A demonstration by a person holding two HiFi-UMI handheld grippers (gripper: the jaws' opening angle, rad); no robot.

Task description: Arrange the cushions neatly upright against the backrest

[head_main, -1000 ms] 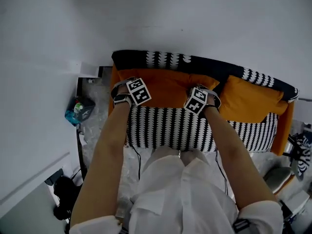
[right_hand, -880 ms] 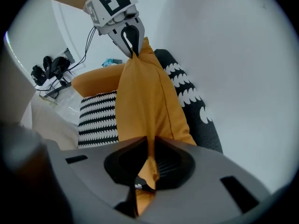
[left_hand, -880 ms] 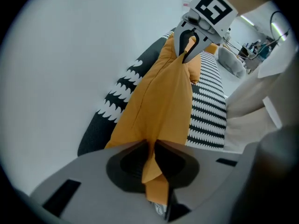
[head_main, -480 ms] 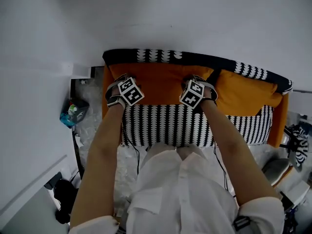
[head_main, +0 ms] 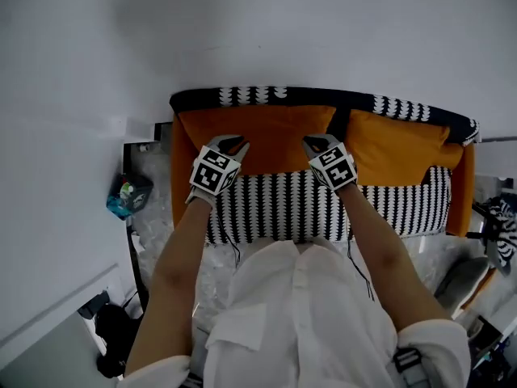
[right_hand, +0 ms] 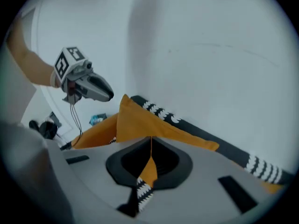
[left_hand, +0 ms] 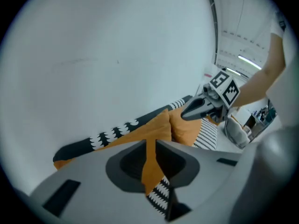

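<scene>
Your orange square fabric cushion (head_main: 271, 132) stood against the patterned sofa backrest (head_main: 242, 95) at twelve o'clock, long axis nine-to-three. Your left hand-held gripper (head_main: 235, 145), jaws narrow and just closing, apparently on nothing, and your right hand-held gripper (head_main: 311, 144), closed empty, sat equally near its lower corners.

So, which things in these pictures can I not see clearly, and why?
Sofa seat, front edge: head view, hidden by the person's shirt.
Blue-green item at left: head view, too small and dark.
Patterned thing at right: head view, cut off by the picture's edge.
</scene>
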